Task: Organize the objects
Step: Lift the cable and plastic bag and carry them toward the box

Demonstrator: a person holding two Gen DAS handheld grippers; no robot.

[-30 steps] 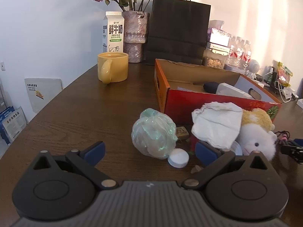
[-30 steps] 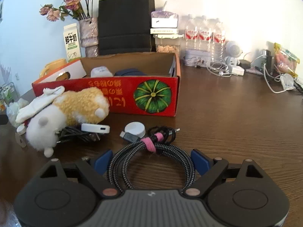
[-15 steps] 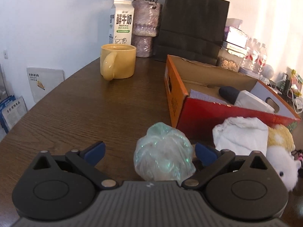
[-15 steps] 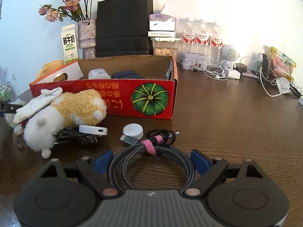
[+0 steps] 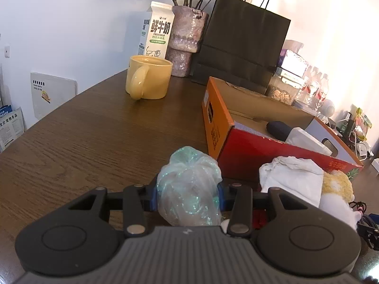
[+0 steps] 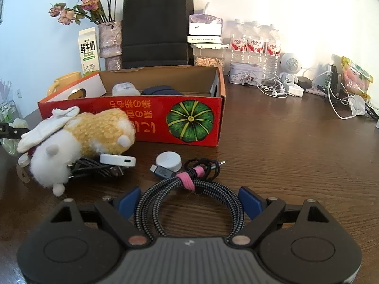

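Bench was dark wood and carried everything we saw. Red cardboard box sat open in the middle, a white device and a dark item inside. Black paper bag stood behind it, yellow mug and milk carton off to the left of the box. Plush toy lay against the box front, a white cloth draped on it. Our left tool had just been closing and was clenched on the crumpled plastic bag, pads pressed into both sides, just beside the box corner. Our right tool stood released, pads apart around the braided cable coil, not touching it.
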